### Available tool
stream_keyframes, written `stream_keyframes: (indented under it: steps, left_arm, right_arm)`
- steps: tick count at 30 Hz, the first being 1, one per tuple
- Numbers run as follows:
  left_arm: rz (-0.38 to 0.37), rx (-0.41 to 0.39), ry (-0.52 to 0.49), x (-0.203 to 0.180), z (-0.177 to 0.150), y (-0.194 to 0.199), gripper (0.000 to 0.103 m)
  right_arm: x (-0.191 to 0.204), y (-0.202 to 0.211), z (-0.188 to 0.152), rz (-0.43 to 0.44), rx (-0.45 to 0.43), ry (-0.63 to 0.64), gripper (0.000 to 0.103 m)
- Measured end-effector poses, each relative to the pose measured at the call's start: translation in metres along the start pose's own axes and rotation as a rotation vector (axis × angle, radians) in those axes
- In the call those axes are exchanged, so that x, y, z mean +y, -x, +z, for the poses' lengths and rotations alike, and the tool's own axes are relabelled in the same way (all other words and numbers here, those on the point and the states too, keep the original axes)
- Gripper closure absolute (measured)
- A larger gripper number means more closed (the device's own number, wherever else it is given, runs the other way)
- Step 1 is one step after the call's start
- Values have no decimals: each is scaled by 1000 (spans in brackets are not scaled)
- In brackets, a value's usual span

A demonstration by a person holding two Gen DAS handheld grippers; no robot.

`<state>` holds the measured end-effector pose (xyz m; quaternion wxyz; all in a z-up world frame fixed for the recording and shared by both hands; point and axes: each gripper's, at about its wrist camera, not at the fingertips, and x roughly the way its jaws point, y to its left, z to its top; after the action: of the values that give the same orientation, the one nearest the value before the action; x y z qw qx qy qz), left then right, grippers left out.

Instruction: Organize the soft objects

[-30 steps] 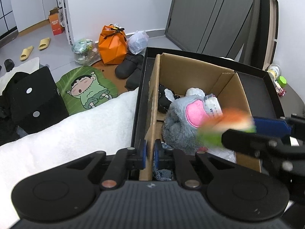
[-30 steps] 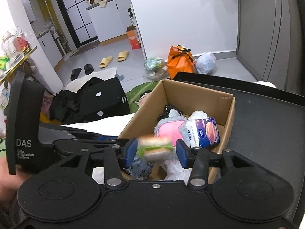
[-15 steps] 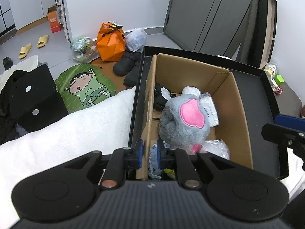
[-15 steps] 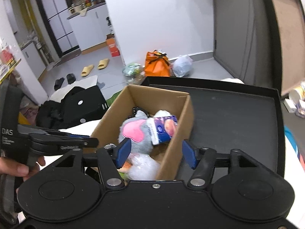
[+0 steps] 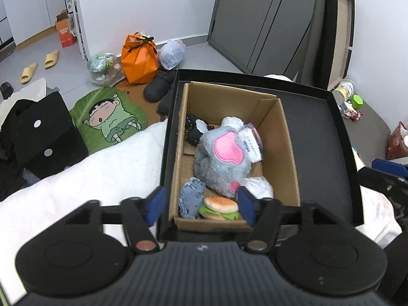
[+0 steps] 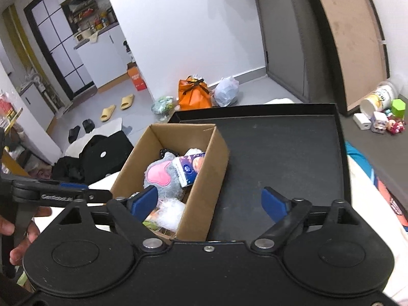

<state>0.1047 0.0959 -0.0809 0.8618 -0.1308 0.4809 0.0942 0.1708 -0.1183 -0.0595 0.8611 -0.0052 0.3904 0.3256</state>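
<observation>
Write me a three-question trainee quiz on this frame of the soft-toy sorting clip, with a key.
1. True or false: the burger toy lies inside the cardboard box.
2. Which item lies against the pink ear of the grey plush? A) a yellow slipper B) a tissue pack C) an orange bag
3. Fill in: the cardboard box sits inside a shallow ____ tray.

Key
1. True: it lies at the box's near end, beside a blue fuzzy item. The left gripper has just been opening and its pads stand clear of the burger; the right gripper has just been opening too, with nothing held.
2. B
3. black
</observation>
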Motion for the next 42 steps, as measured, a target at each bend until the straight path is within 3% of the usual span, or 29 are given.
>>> stream_keyframes:
  steps: [5,9,15,42]
  left_arm:
    - [12,-25,-9,-7,-1,19,23]
    - [29,-39,-15,-11,-2,32,12]
    - [22,-54,-25,-14,-2,52,7]
    - [-43,-157,-57,-54,-15,133,0]
  right_arm:
    - [-9,14,1,19,-5,-17,0]
    - [-18,23,-1,-2,1,-36,0]
    - [-25,37,-2,9,3,-52,0]
    - [-17,102,8,84,18,-29,0]
